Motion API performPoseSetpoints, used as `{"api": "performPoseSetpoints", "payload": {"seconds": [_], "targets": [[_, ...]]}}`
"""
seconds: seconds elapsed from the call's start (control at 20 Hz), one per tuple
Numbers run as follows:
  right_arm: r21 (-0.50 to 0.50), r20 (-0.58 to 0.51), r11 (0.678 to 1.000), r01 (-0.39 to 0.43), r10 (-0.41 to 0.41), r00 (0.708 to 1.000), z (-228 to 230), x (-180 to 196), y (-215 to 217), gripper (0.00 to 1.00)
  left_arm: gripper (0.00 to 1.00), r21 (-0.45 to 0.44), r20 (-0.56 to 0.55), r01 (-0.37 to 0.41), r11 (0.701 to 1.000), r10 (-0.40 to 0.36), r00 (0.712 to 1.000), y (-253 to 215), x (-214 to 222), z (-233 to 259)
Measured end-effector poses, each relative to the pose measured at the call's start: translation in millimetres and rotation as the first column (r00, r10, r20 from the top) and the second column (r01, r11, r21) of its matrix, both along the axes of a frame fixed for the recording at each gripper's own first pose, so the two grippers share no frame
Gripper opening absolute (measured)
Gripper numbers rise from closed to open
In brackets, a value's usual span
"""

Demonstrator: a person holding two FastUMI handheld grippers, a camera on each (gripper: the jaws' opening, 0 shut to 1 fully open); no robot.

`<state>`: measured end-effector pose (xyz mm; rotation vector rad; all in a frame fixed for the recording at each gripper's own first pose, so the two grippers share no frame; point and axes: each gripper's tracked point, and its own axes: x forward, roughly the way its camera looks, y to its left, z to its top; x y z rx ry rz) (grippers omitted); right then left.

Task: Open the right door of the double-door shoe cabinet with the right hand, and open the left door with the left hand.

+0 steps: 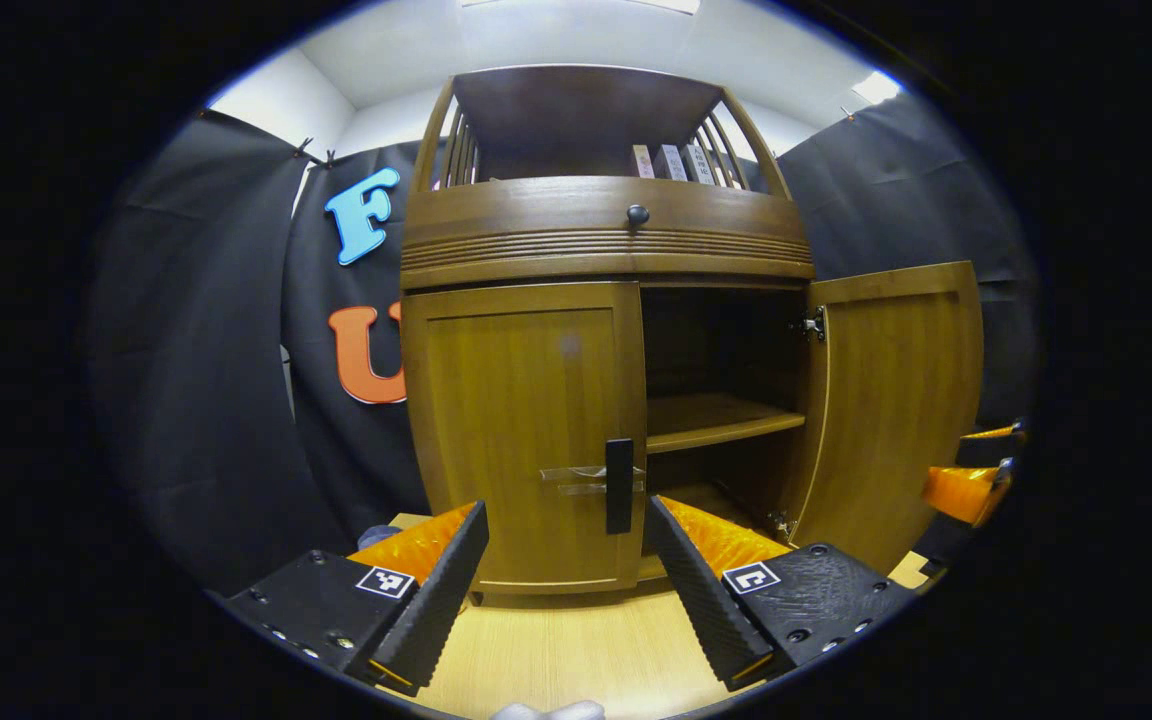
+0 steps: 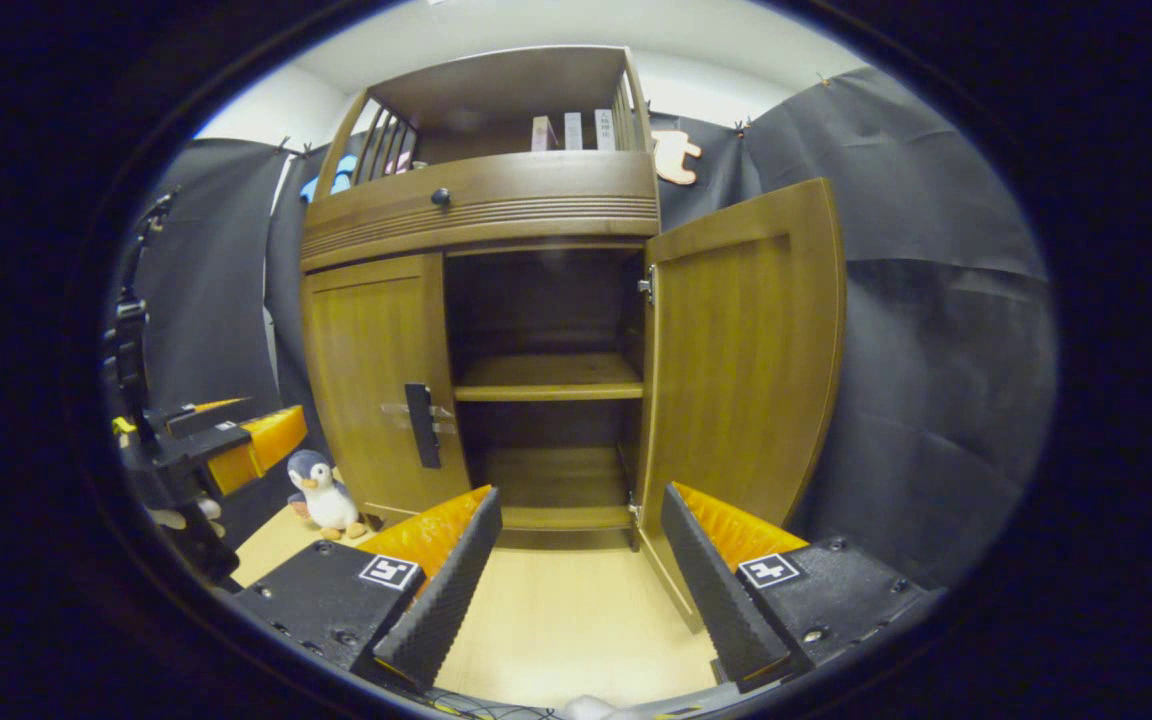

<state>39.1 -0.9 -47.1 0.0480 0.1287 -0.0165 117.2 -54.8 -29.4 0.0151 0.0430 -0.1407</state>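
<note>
While the right door (image 2: 741,370) of the shoe cabinet (image 1: 606,235) stands swung open, the left door (image 1: 526,440) is shut. Both the left hand-held gripper (image 1: 566,590) and right hand-held gripper (image 2: 581,585) gape wide, holding nothing, above the surface (image 2: 566,630).

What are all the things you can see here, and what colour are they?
Cabinet: one, brown wood, on the pale floor.
Right door: one, brown, swung open.
Left door: one, brown, closed, with a dark handle.
Shelf: one, brown, inside, bare.
Knob: one, dark, on the drawer.
Books: a few, pale, on top.
Toy penguin: one, grey and white, left of the cabinet.
Left gripper: open, before the handle.
Right gripper: open, near the open door.
</note>
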Motion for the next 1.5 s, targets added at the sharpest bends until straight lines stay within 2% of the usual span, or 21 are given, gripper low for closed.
{"api": "performPoseSetpoints", "payload": {"seconds": [0.2,0.25,0.3,0.45,0.5,0.55,0.75,0.8,0.85,0.9,1.0,1.1,1.15,1.2,1.3,1.4,1.45,1.5], "targets": [[-0.011,0.006,0.999,0.051,-0.050,0.999,10.2,-2.2,-16.7,1.00,0.96,-0.012,0.032,0.019,1.000,-0.019,0.999,-22.5,53.9,-5.2],[-0.016,0.002,0.998,0.064,-0.064,0.998,9.6,-3.4,-21.1,1.00,1.00,-0.012,0.031,0.025,1.000,-0.025,0.999,-28.9,68.3,-8.2],[-0.018,-0.005,0.997,0.075,-0.075,0.997,8.5,-4.4,-25.1,1.00,0.96,-0.013,0.037,0.028,1.000,-0.027,0.999,-35.0,81.0,-11.8],[-0.015,-0.032,0.995,0.099,-0.099,0.995,-1.6,-8.1,-30.1,1.00,0.96,0.000,0.031,0.026,1.000,-0.026,0.999,-48.9,114.8,-25.1],[-0.014,-0.044,0.995,0.101,-0.102,0.994,-4.9,-10.1,-30.0,1.00,1.00,0.004,0.030,0.028,1.000,-0.028,0.999,-53.5,125.3,-28.6],[-0.019,-0.057,0.994,0.105,-0.106,0.993,-9.3,-9.2,-29.3,1.00,0.95,0.007,0.034,0.034,0.999,-0.034,0.999,-59.2,133.8,-32.1],[-0.032,-0.082,0.993,0.112,-0.114,0.990,-19.2,-12.7,-31.1,1.00,0.94,0.033,0.018,0.041,0.999,-0.042,0.999,-74.4,158.9,-45.7],[-0.030,-0.089,0.993,0.112,-0.114,0.989,-20.6,-11.9,-32.1,1.00,0.94,0.038,0.015,0.041,0.998,-0.041,0.999,-75.4,163.5,-49.9],[-0.026,-0.093,0.993,0.112,-0.114,0.989,-22.6,-11.3,-32.1,1.00,1.00,0.046,0.008,0.033,0.998,-0.033,0.999,-74.6,168.9,-53.7],[-0.021,-0.100,0.994,0.108,-0.110,0.989,-23.6,-10.9,-31.4,1.00,0.77,0.047,-0.002,0.032,0.998,-0.031,1.000,-76.1,172.2,-58.0],[-0.016,-0.107,0.994,0.106,-0.107,0.988,-25.5,-10.8,-32.1,1.00,0.60,0.054,-0.024,0.028,0.998,-0.027,0.999,-78.7,178.1,-66.4],[-0.012,-0.111,0.995,0.100,-0.100,0.989,-26.9,-10.1,-31.6,1.00,0.64,0.065,-0.027,0.045,0.997,-0.043,0.999,-81.0,178.6,-69.1],[-0.014,-0.113,0.995,0.098,-0.099,0.989,-26.9,-10.0,-31.8,1.00,0.64,0.081,-0.016,0.017,0.997,-0.016,1.000,-74.2,181.9,-69.4],[-0.014,-0.112,0.995,0.097,-0.098,0.989,-26.9,-10.0,-32.3,1.00,0.41,0.084,-0.011,0.020,0.996,-0.019,1.000,-73.5,179.6,-68.7],[-0.007,-0.116,0.995,0.097,-0.097,0.989,-26.9,-9.4,-32.0,1.00,0.58,0.085,-0.008,0.022,0.996,-0.021,1.000,-73.3,182.7,-69.1],[-0.003,-0.123,0.995,0.096,-0.096,0.988,-27.6,-8.9,-32.7,1.00,0.25,0.068,-0.003,0.022,0.997,-0.021,1.000,-73.8,181.7,-68.2],[-0.001,-0.125,0.995,0.096,-0.095,0.988,-28.4,-9.5,-32.7,1.00,0.24,0.064,-0.004,0.025,0.998,-0.025,1.000,-74.8,182.6,-67.6],[0.001,-0.127,0.995,0.096,-0.095,0.987,-28.7,-9.9,-33.2,1.00,0.33,0.048,-0.009,0.022,0.999,-0.022,1.000,-74.3,183.6,-68.6]]}}
